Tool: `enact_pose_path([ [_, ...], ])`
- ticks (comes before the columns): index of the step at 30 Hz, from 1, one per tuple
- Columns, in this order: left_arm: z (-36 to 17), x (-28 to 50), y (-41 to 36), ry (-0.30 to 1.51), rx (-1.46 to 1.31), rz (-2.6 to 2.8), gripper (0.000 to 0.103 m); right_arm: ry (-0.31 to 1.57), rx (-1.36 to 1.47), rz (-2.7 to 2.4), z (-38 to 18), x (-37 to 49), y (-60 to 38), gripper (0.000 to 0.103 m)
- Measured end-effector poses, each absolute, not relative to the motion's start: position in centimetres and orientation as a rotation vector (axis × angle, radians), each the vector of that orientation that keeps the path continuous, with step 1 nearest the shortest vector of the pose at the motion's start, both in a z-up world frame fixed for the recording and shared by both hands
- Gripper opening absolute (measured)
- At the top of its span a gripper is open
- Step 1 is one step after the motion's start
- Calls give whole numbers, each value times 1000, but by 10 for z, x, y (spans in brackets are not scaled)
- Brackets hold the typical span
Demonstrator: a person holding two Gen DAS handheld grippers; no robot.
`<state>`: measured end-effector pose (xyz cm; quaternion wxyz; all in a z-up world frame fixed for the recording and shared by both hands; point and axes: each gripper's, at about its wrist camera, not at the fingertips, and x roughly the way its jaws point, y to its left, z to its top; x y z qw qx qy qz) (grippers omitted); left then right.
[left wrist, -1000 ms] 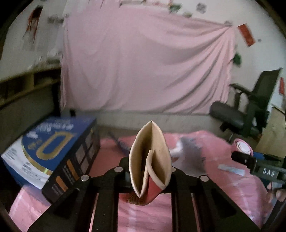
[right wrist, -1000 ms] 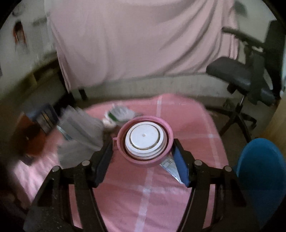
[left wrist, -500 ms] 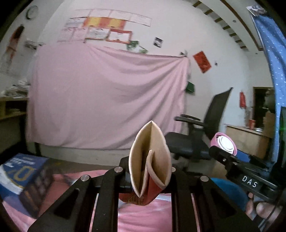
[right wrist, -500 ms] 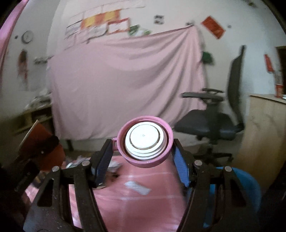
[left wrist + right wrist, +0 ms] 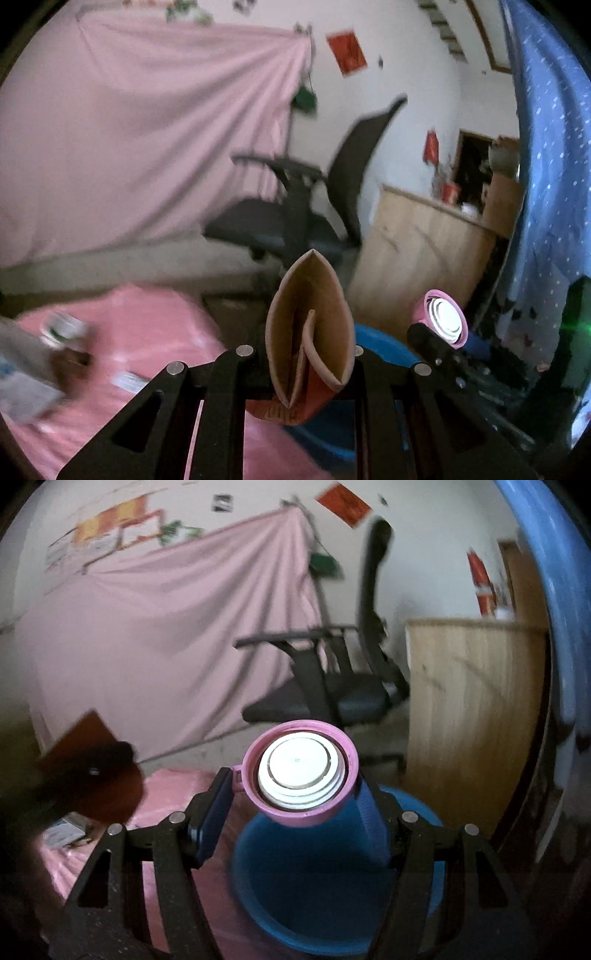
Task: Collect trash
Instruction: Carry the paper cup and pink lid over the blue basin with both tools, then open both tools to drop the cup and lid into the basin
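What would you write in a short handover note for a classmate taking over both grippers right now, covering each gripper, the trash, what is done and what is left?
Left gripper: shut on a flattened cardboard piece, clear of the pink table.
Right gripper: jaws wide, shut on a pink-rimmed cup, above the blue bin.
Done: both items picked up and brought toward the bin.
Left: drop the cup, bring the cardboard fully over the bin, release it. Then go back for the wrappers on the table; they are too blurred to count.

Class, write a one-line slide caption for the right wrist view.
Right gripper holds a pink-capped container over a blue bin, beside the pink table.
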<state>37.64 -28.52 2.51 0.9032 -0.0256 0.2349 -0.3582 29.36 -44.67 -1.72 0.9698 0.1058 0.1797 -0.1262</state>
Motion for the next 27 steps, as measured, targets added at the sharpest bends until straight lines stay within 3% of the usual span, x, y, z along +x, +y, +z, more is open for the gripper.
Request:
enact_pose_path([
  [8, -16, 424, -339, 799, -57, -810, 13, 460, 314, -277, -54, 298, -484, 88],
  [15, -31, 429, -357, 886, -22, -812, 16, 499, 387, -273, -73, 299, -498, 88],
  [19, -34, 431, -353, 888, -42, -799, 34, 492, 415, -270, -75, 298, -503, 89],
  [24, -28, 430, -342, 870, -64, -772, 37, 473, 413, -275, -69, 296, -500, 89],
  [27, -23, 427, -332, 839, -73, -762, 46, 449, 384, -268, -63, 294, -493, 91],
])
